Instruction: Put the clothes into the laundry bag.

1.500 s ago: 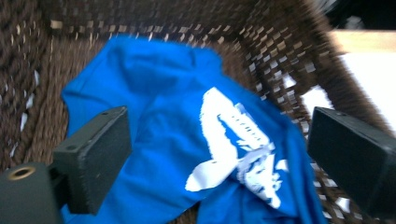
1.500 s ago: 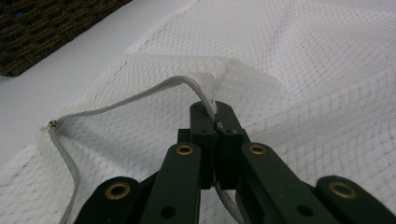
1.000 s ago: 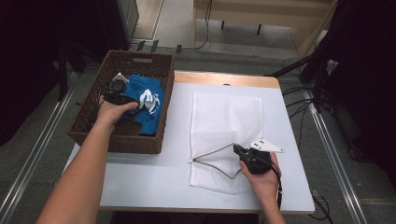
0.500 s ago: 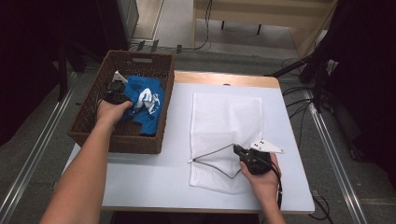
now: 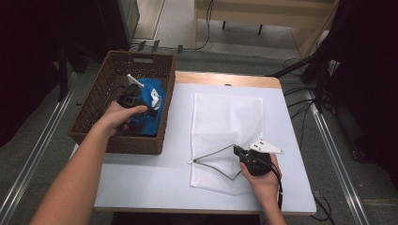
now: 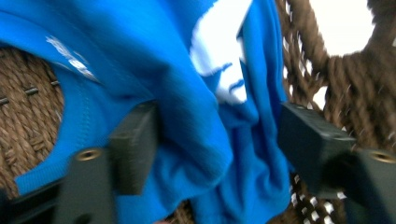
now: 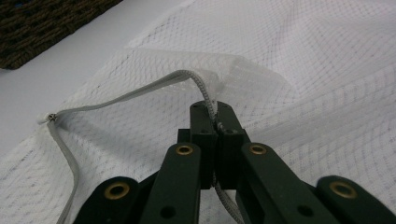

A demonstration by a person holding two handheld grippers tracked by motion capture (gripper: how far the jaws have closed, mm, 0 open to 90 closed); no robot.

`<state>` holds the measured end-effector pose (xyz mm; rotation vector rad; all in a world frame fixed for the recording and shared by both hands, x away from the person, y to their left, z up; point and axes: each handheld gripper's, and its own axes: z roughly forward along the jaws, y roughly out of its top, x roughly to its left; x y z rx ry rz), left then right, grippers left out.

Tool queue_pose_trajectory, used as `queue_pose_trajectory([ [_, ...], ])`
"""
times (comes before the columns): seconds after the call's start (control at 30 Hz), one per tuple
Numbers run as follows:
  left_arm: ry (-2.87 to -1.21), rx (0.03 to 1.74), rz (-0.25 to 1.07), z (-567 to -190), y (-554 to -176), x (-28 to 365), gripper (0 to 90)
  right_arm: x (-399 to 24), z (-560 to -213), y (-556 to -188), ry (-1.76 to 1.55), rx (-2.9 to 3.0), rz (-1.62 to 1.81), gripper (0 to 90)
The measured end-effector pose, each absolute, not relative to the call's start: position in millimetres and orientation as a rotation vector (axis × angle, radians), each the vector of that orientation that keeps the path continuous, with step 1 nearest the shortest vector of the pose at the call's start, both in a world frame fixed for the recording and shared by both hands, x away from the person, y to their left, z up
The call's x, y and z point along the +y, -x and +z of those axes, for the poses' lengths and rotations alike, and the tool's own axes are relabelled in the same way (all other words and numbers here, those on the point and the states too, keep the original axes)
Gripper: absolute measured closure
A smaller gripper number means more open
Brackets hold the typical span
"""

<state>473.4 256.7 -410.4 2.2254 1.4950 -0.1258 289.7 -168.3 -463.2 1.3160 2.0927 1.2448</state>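
Left hand-held gripper (image 5: 141,96) is seen in the wicker basket (image 5: 94,123), upper left of the high view, over the blue garment (image 5: 151,119). Its jaws are spread in the left gripper view; blue fabric (image 6: 196,140) is bunched between them, the left pad touching it, the right pad standing off at the fabric's edge. No pinch is shown. The jaws have just been opening again after a brief close, cloth between them throughout.

Right hand-held gripper (image 5: 240,152) is at lower right of the high view, jaws pressed together on the zipper edge (image 7: 205,93) of the white mesh laundry bag (image 5: 225,117). The edge is lifted off the table (image 5: 178,178), so the bag mouth is pulled into a triangular opening.

Against the earlier frames: the left hand is shifted slightly across the basket, and the blue garment's folds are rearranged a little. The right hand and bag mouth are unchanged.

Count: two hand-held grippers, one basket, one blue garment with white print, one mesh bag, one table. The bag is laid flat at centre right of the table; the basket is set at the table's left edge.
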Motion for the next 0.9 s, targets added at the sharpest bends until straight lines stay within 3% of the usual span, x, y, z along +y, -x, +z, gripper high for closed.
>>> queue_pose_trajectory([
  [0.07,-2.272,1.497,-0.096,-411.9,-472.3,251.9,19.6,-168.3,-463.7,-290.0,-1.312,2.095,1.244,89.4],
  [0.17,-2.368,1.492,-0.048,-419.2,-471.4,243.9,14.5,-167.7,-463.4,-289.7,-1.314,2.094,1.240,89.3],
  [0.37,-2.528,1.449,0.094,-424.7,-469.5,228.5,15.5,-168.6,-463.1,-289.5,-1.315,2.092,1.245,89.2],
  [0.47,-2.538,1.455,0.152,-421.3,-469.6,230.9,33.9,-168.8,-463.4,-289.7,-1.312,2.093,1.244,89.2],
  [0.6,-2.449,1.562,0.156,-414.5,-473.8,243.7,72.0,-170.1,-463.0,-289.4,-1.311,2.091,1.244,89.2],
  [0.77,-2.401,1.744,0.335,-407.1,-475.5,264.1,78.6,-171.7,-463.1,-289.6,-1.322,2.088,1.246,89.2],
  [0.9,-2.404,1.735,0.243,-408.5,-474.4,275.4,74.5,-171.2,-464.1,-290.5,-1.318,2.090,1.245,89.2],
])
